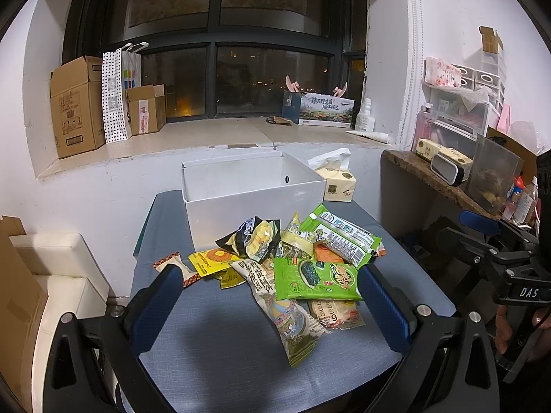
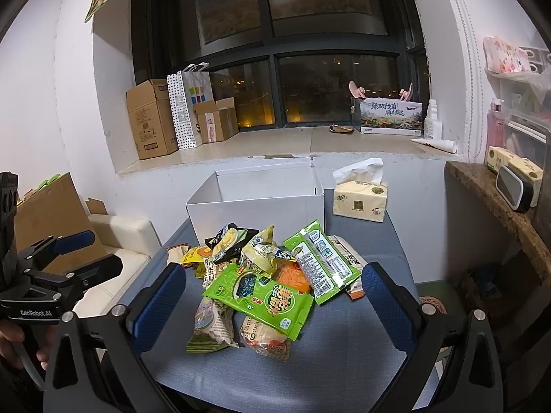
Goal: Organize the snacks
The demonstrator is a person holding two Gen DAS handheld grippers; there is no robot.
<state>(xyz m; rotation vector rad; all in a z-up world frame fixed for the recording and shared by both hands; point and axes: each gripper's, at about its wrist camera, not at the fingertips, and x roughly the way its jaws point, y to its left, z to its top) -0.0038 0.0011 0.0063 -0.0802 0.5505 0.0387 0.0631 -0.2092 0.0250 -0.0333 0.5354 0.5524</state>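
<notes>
Both grippers hang over the near edge of the blue table (image 1: 213, 340), each with its blue-padded fingers spread wide and nothing between them; the left gripper (image 1: 270, 304) frames the snack pile (image 1: 292, 265) in its own view, and the right gripper (image 2: 273, 304) does the same in its own. The snack pile lies just in front of the white box (image 1: 248, 186), heaped loosely, its rear packets close against the box's front wall; a green seaweed packet (image 2: 265, 297) sits on top at the near side, and a second green packet (image 2: 320, 261), turned label-up, leans to the right of it; a black-and-yellow bag (image 1: 253, 239) stands nearest the box. The white box is open-topped, and what shows of its inside is bare. A tissue pack (image 2: 360, 198) sits just right of the box; cardboard cartons (image 1: 77, 105) stand on the windowsill (image 1: 193, 137) behind it. A person's hand (image 2: 13, 340) grips the left gripper's handle, seen at the left edge of the right wrist view.
</notes>
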